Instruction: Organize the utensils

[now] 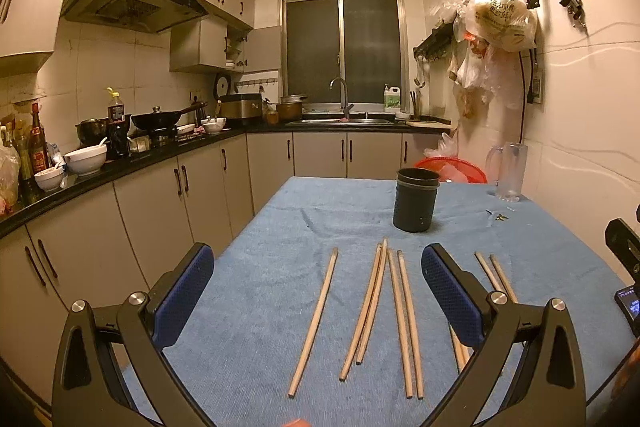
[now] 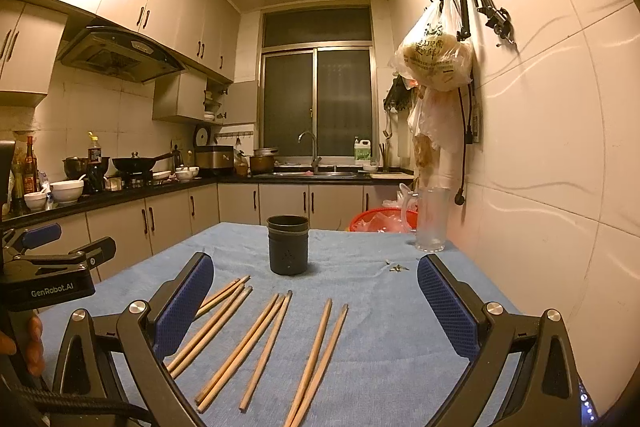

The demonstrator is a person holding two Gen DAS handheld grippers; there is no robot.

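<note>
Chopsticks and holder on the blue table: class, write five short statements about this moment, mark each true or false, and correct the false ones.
1. The chopsticks lie flat on the blue tablecloth. True.
2. The dark utensil holder lies tipped on its side. False: it stands upright, beyond the chopsticks.
3. The right gripper grips a chopstick. False: its blue-padded fingers are spread wide and hold nothing.
4. The left gripper is open too, with chopsticks on the cloth showing between its fingers. True.
5. A clear jug stands at the table's far end near the tiled wall. True.
</note>
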